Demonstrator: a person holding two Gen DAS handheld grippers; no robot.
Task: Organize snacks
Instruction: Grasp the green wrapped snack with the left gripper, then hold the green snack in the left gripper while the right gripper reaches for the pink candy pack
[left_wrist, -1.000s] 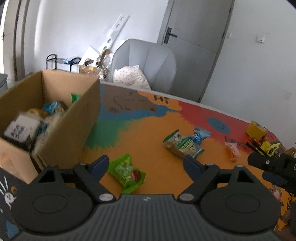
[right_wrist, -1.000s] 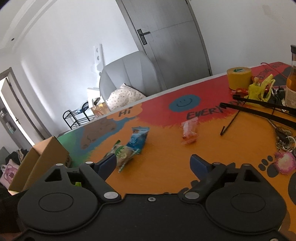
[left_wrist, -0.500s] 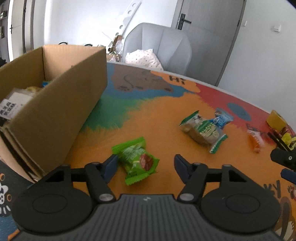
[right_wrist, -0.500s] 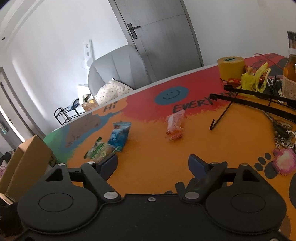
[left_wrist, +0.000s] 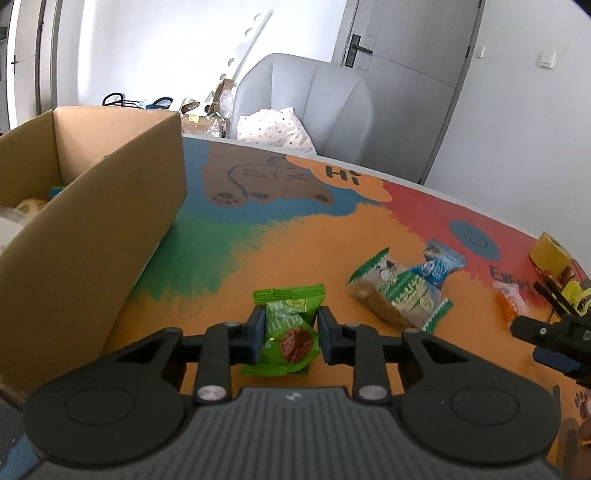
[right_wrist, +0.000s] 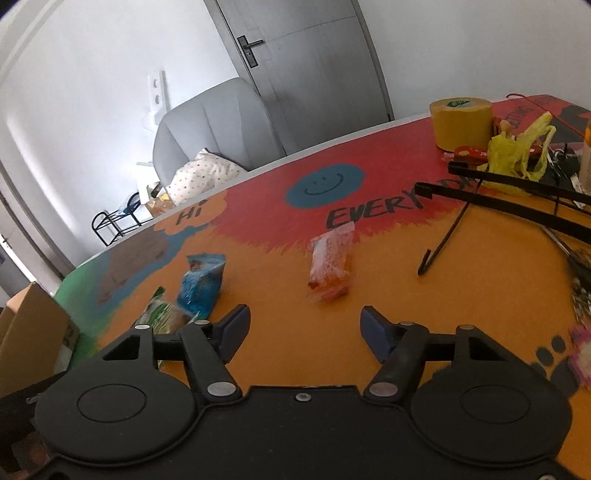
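My left gripper (left_wrist: 288, 332) is shut on a green snack packet (left_wrist: 290, 332) that lies on the painted table. The open cardboard box (left_wrist: 92, 221) stands just to its left with snacks inside. A green-and-white packet (left_wrist: 399, 295) and a blue packet (left_wrist: 439, 264) lie to the right; they also show in the right wrist view as the green-and-white packet (right_wrist: 162, 317) and the blue packet (right_wrist: 201, 288). My right gripper (right_wrist: 303, 328) is open and empty, a little short of an orange packet (right_wrist: 330, 264). It shows at the right edge of the left wrist view (left_wrist: 550, 338).
A yellow tape roll (right_wrist: 460, 123), yellow plastic (right_wrist: 517, 155), black rods (right_wrist: 517, 199) and keys (right_wrist: 580, 288) crowd the table's right side. A grey chair (left_wrist: 306, 107) with a dotted cushion stands behind the table's far edge.
My left gripper moved forward over the green packet and closed on it. My right gripper moved closer to the orange packet and stayed open.
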